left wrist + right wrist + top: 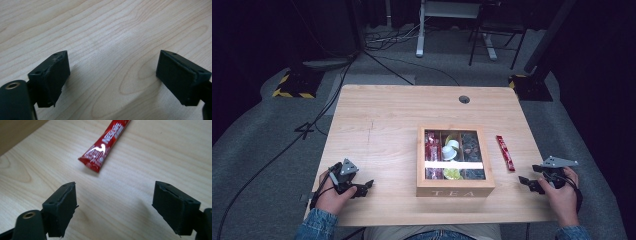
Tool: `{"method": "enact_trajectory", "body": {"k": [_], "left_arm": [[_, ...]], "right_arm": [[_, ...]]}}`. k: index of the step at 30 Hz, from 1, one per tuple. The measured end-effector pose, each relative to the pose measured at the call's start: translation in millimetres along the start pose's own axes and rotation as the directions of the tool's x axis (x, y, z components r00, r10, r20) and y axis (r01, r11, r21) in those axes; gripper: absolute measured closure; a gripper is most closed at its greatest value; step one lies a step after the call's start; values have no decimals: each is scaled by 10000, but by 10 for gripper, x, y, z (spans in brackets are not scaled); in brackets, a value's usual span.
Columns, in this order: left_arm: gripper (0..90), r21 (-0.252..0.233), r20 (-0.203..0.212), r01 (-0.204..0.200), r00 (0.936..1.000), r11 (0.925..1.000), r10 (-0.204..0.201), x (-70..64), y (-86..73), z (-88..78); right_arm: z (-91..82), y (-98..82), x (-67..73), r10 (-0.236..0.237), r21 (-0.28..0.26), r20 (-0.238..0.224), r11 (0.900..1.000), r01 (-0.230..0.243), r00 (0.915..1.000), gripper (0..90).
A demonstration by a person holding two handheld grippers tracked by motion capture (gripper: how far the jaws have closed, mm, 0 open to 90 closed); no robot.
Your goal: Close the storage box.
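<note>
Red sachet [505, 152] flat on the counter [382, 120], just right of the box [455, 160], apart from it, long axis running away from the person, parallel to the box's right wall. Near end pointing toward the right gripper [528, 183], just ahead of its jaws and a little left in the right gripper view [103, 147]. Right gripper nearer by far, jaws wide apart, nothing between them. Left gripper [363, 188] well left of the box, jaws likewise spread over bare wood [112, 50], empty. Readable: "NESCAFE" in white along the sachet; "TEA" on the box's front wall. Likely next: right gripper forward onto the sachet's near end.
</note>
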State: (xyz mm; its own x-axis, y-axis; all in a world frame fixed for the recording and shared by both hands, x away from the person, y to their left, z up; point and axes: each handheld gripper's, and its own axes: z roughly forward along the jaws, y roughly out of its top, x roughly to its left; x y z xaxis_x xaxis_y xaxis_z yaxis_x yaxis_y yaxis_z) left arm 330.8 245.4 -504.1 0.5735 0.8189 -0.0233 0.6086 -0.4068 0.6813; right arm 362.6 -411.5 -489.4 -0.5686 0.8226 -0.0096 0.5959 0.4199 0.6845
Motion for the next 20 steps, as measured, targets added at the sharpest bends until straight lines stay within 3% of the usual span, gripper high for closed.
{"method": "enact_trajectory", "body": {"k": [5, 10, 20], "left_arm": [[114, -15, -13, -6, 10000, 10000, 6, 1, 3, 5], [107, -23, -11, -7, 10000, 10000, 7, 2, 8, 13], [91, 32, -42, -38, 10000, 10000, 38, 2, 20, 22]], "right_arm": [[45, -60, 1, 216, 27, 79, 9998, -216, 9997, 150], [75, -111, 32, 617, -549, 393, 9967, -595, 9973, 113], [96, -111, 36, 587, -626, 500, 9965, -555, 9970, 96]]}}
